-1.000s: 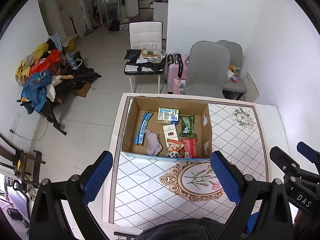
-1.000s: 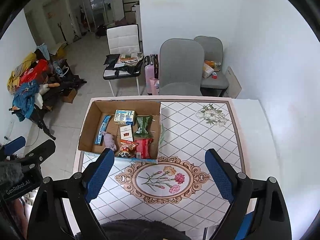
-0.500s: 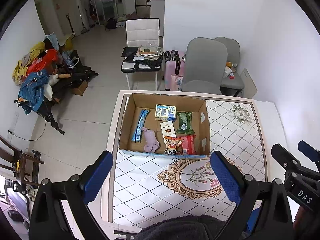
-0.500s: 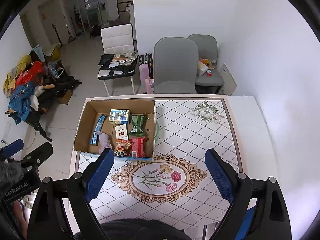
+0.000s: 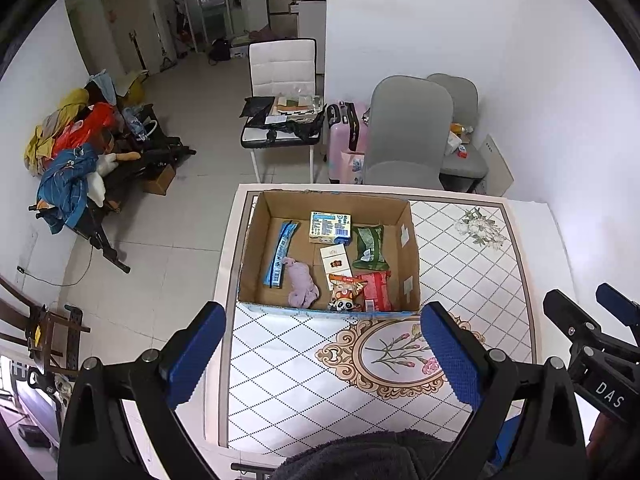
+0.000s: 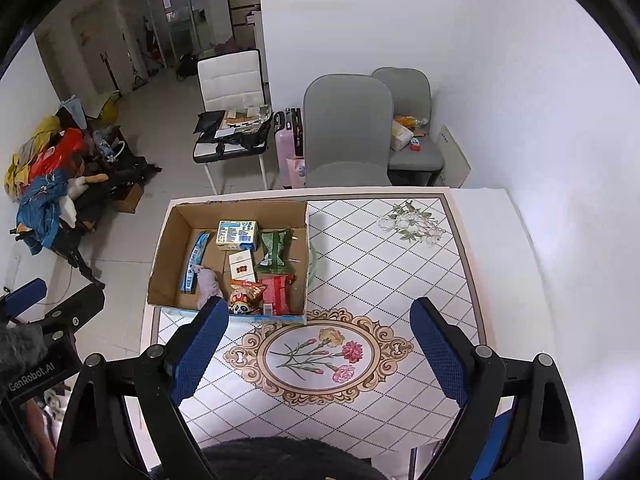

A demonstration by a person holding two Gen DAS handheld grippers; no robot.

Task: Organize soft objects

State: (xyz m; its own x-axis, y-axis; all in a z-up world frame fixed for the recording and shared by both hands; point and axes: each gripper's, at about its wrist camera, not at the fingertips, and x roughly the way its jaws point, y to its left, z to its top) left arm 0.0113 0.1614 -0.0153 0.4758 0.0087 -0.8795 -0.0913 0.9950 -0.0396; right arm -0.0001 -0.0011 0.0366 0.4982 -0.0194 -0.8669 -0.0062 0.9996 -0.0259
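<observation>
Both grippers hang above the near edge of the patterned table (image 5: 472, 264), well short of the cardboard box (image 5: 408, 236) that stands on its far left part. The left gripper (image 5: 324, 356) is spread wide and carries nothing; the right gripper (image 6: 320, 350) is likewise wide and empty.

Inside the box, a lilac plush toy (image 5: 302, 280) lies near the front wall, beside a blue sachet strip (image 5: 280, 250). To the plush's right sit a panda-print snack bag (image 5: 344, 294) and a red packet (image 5: 376, 290). Behind them lie a small white-and-red carton (image 5: 335, 260), a green packet (image 5: 370, 246) and a blue-and-white carton (image 5: 330, 226).

Judged step: approach, before any pick. No item is in contact with either gripper.

Next move calls for lowering one gripper over the front wall, aligning its fingers (image 5: 196, 354) across the plush, and closing lightly, since the plush will compress.
</observation>
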